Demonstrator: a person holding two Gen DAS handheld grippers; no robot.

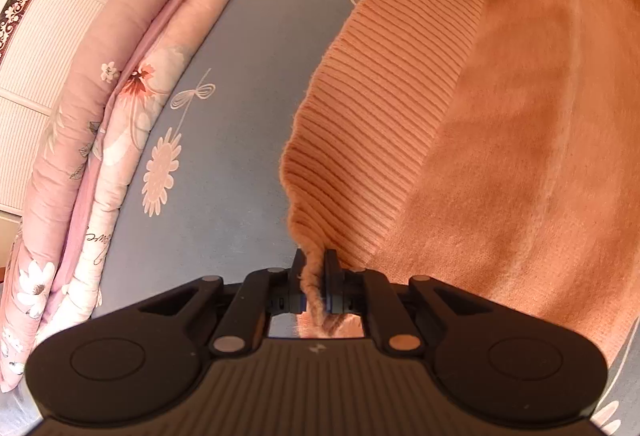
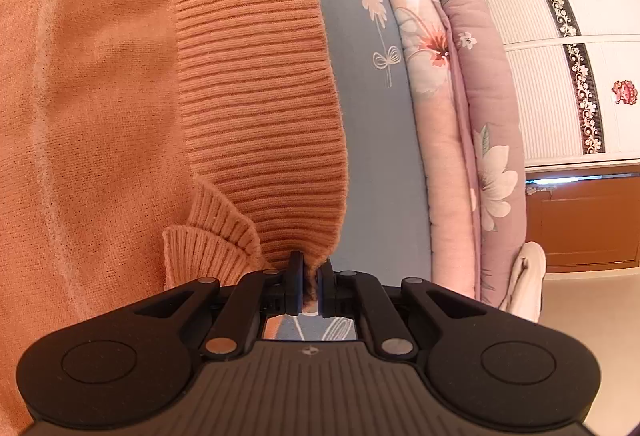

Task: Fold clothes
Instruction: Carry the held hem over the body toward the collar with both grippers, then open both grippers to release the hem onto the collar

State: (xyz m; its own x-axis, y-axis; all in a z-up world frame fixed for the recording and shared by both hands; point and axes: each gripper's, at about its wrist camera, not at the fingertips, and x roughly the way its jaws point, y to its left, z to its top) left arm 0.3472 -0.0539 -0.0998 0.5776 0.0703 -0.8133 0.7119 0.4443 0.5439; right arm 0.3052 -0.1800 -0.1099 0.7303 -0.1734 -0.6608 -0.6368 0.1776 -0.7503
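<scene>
The sweater (image 1: pixel 500 124) is spread on the bed (image 1: pixel 248 76), its ribbed hem (image 1: pixel 372 124) facing the quilt (image 1: pixel 120 84) along the bed's far edge. A hem corner is pinched by the left gripper (image 1: pixel 315 268), the other by the right gripper (image 2: pixel 311 272), both clamped on knit. For a clean fold, the hem should be kept taut and level and both corners laid down together.
</scene>
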